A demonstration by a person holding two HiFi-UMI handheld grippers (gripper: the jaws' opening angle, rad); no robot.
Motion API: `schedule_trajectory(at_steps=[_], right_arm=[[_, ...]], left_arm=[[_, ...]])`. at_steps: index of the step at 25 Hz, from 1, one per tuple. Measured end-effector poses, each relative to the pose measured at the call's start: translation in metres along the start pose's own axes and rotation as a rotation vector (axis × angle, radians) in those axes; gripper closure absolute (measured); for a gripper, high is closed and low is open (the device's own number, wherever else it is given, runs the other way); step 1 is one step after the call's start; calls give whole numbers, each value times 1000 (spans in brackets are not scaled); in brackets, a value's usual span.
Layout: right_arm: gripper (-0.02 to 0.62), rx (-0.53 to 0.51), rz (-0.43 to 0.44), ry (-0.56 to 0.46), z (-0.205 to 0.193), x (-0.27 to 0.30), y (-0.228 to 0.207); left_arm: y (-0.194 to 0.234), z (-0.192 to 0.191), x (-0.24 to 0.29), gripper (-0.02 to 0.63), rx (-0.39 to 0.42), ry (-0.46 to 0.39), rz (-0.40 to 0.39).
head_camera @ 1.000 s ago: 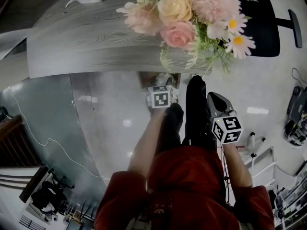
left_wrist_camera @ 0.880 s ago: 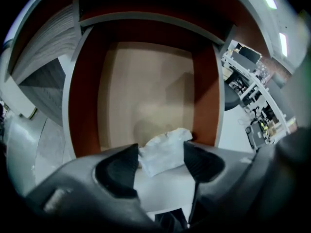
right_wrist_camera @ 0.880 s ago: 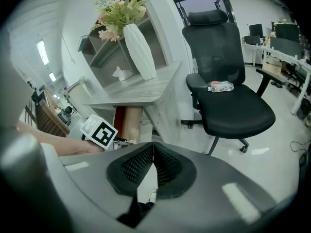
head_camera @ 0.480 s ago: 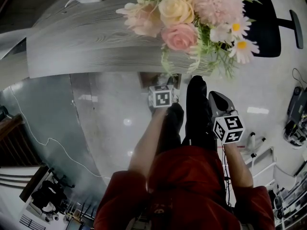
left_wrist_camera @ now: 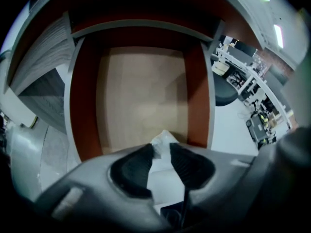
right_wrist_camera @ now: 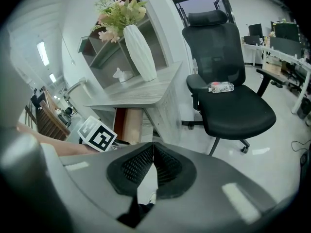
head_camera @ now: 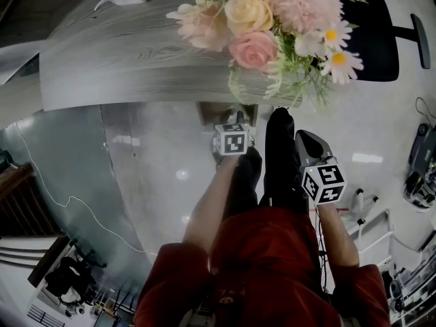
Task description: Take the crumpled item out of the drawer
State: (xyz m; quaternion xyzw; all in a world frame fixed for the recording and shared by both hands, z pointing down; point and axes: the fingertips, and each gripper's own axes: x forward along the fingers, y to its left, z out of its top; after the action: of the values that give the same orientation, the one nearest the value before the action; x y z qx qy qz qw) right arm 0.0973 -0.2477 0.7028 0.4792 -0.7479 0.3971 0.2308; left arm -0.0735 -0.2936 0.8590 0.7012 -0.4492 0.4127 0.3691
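Note:
The drawer point(left_wrist_camera: 80, 106) stands pulled out, with red-brown walls and a bare wooden bottom. A white crumpled item point(left_wrist_camera: 163, 139) lies at its near edge, its tip poking up between the dark pads of my left gripper point(left_wrist_camera: 160, 148). The jaws have just been closing and now press on it from both sides. In the head view, the left gripper's marker cube point(head_camera: 231, 142) hangs over the drawer point(head_camera: 221, 112) below the desk edge. My right gripper point(right_wrist_camera: 153, 147) is shut with nothing in it and is held to the right, away from the drawer point(right_wrist_camera: 129, 125).
A grey wood-grain desk point(head_camera: 122, 60) carries a white vase point(right_wrist_camera: 140, 52) of flowers point(head_camera: 272, 12) above the drawer. A black office chair point(right_wrist_camera: 228, 96) with a bottle point(right_wrist_camera: 221, 87) on its seat stands to the right. The person's legs are just behind the grippers.

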Motion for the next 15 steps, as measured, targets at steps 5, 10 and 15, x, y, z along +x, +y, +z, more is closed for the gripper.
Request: schedule_trajectory(at_steps=[5, 10, 15], right_arm=[[592, 3, -2, -4, 0, -3, 1], [592, 2, 0, -10, 0, -4, 2], [593, -3, 1, -20, 2, -7, 5]], left_arm=[[0, -3, -6, 557, 16, 10, 11], [1, -3, -7, 584, 18, 3, 18], [-1, -1, -12, 588, 26, 0, 18]])
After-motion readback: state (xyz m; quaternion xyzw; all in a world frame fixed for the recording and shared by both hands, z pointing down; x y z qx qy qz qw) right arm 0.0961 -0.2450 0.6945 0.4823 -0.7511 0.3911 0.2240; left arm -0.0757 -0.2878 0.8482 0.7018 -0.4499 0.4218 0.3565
